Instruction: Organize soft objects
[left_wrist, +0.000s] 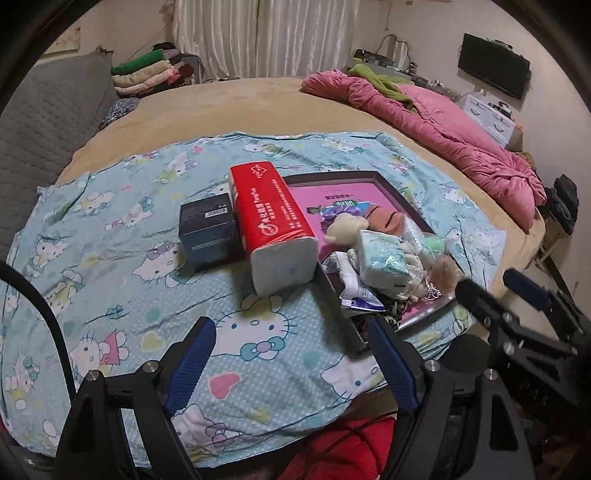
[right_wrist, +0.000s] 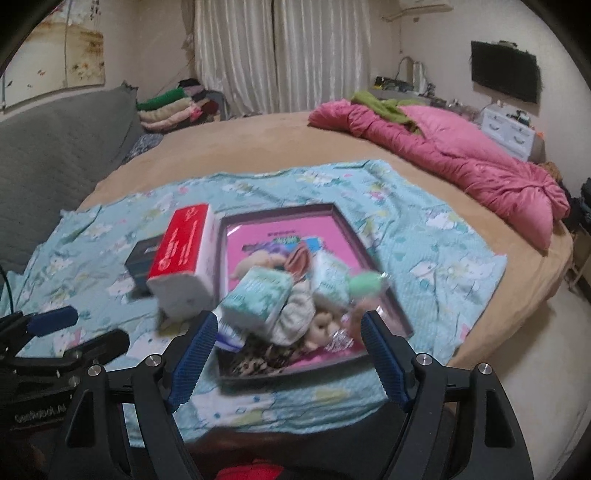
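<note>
A shallow dark tray (left_wrist: 399, 192) with a pink bottom lies on a Hello Kitty cloth (left_wrist: 122, 266) spread over the bed. Piled in it are small teal tissue packs (left_wrist: 384, 262), a cream plush toy (left_wrist: 345, 229) and other soft bits. A long red tissue pack (left_wrist: 269, 206) leans on the tray's left rim, beside a dark box (left_wrist: 208, 229). My left gripper (left_wrist: 290, 332) hangs open over the cloth, short of the red pack, holding nothing. My right gripper (right_wrist: 290, 321) is open above the tray's near end, its fingers either side of the pile (right_wrist: 258, 295) without touching it.
A pink quilt (left_wrist: 443, 122) with a green cloth lies along the bed's right side. Folded clothes (left_wrist: 147, 74) are stacked at the far left by a grey padded headboard (left_wrist: 44, 122). The bed's edge (right_wrist: 517, 332) drops off at the right. A person's red clothing (left_wrist: 343, 450) shows below.
</note>
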